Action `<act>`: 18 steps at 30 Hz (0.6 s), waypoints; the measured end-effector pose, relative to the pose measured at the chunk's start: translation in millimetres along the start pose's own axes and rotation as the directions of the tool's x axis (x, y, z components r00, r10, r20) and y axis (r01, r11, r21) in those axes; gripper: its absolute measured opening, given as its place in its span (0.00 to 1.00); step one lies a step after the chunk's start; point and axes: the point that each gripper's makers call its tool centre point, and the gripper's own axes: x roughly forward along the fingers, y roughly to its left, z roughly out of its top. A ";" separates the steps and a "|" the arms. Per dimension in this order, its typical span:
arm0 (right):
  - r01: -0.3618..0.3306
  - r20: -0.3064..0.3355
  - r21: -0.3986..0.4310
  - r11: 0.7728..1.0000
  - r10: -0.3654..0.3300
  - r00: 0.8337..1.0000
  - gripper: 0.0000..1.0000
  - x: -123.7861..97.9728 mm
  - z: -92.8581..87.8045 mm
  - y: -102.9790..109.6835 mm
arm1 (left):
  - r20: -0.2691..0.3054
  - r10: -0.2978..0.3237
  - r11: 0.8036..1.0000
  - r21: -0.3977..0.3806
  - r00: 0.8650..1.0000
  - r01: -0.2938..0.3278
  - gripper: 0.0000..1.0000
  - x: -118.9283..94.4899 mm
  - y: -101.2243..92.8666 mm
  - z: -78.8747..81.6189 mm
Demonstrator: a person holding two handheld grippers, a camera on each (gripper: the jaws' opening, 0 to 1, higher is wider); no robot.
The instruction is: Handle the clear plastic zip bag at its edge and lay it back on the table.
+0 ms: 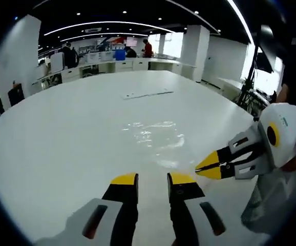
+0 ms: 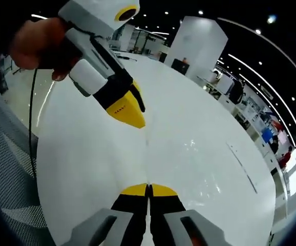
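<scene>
Jaws of left gripper [image 1: 152, 179] apart, right gripper [image 2: 148, 190] pinched together; one clear bag [image 1: 155, 134] on one table [image 1: 61, 133].

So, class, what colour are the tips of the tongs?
Yellow, on black bodies; clearest in the left gripper view, on the left tongs and right tongs.

ahead of your left claw [image 1: 153, 179] the white surface [image 1: 76, 133] runs open and wide, with the clear bag [image 1: 155, 136] lying flat just beyond the tips and a thin flat strip [image 1: 147, 94] well past it, neither rising into your path. your right claw [image 1: 209, 169] reaches in from the right, close beside the left tips, so room is tight on that side. in the right gripper view the left claw [image 2: 132, 115] hangs ahead over the surface, and a mesh chair [image 2: 4, 169] crowds the near edge.
</scene>
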 end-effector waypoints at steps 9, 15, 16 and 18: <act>-0.016 -0.007 -0.031 0.999 0.016 1.000 0.00 -3.8 -2.2 2.2 | -0.003 -0.004 0.993 0.115 1.000 0.004 0.25 -3.7 3.5 4.0; -0.024 -0.013 -0.043 0.999 0.024 1.000 0.00 -2.6 -4.2 2.3 | -0.023 -0.038 0.970 0.239 0.999 0.042 0.25 -4.1 -3.1 6.3; -0.025 -0.013 -0.043 0.999 0.024 1.000 0.00 -2.3 -4.3 2.2 | -0.024 -0.039 0.969 0.242 0.999 0.044 0.25 -4.0 -3.4 6.4; -0.026 -0.013 -0.044 0.999 0.026 1.000 0.00 -3.1 -3.9 2.4 | -0.033 -0.043 0.953 0.298 0.999 0.051 0.25 -2.2 -6.2 7.2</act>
